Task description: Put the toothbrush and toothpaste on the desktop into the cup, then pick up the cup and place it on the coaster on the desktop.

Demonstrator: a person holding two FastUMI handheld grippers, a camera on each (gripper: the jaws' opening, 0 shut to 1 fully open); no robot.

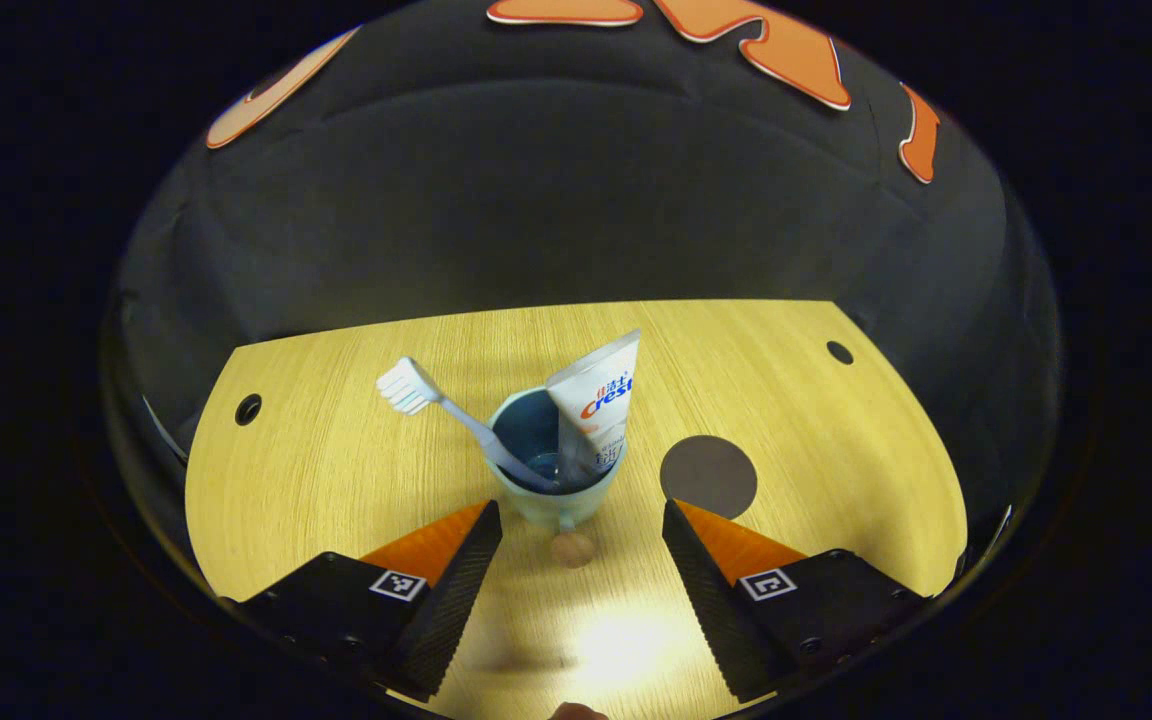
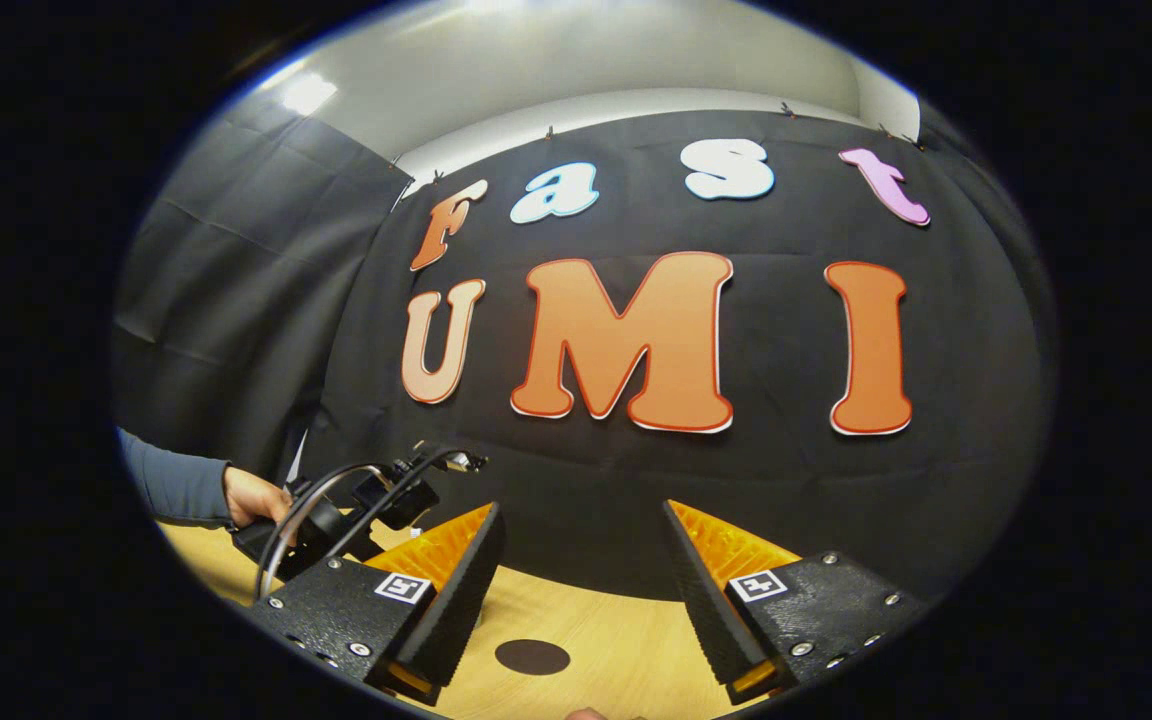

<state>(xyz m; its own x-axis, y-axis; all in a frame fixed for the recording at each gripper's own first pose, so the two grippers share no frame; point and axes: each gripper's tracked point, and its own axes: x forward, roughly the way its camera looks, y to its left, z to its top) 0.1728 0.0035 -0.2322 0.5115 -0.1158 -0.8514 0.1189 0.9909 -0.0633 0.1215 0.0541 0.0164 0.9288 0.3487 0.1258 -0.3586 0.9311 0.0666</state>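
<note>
The cup [image 1: 556, 470], pale green outside and darker blue within, stands upright on the wooden desktop [image 1: 336, 480], near the middle of the left gripper view. Inside it the toothbrush [image 1: 456, 415] leans toward the left, its white bristled head well above and beyond the rim, its handle running down to the cup's floor. The toothpaste [image 1: 596, 405], a white tube with printed lettering, stands in the same cup, tilted slightly right, its flat crimped end uppermost. The coaster [image 1: 708, 477], a dark round disc, lies flat on the desktop just beside the cup on the right, apart from it. The left gripper [image 1: 581, 520] hovers in front of the cup with its fingers spread wide; the cup sits just beyond the gap between the tips, and neither finger touches it. Two small dark holes mark the desktop's far corners.

The right gripper view is aimed higher, mostly at the black cloth wall [image 2: 236, 300], with a strip of pale ceiling above. The right gripper [image 2: 581, 545] likewise has its fingers apart, holding nothing. Below them a narrow band of desktop carries the coaster [image 2: 532, 657], seen as a flattened dark oval. At the left, a hand [image 2: 254, 497] emerging from a blue-grey sleeve [image 2: 176, 485] grips the other gripper's handle, trailing black cables [image 2: 336, 500].
</note>
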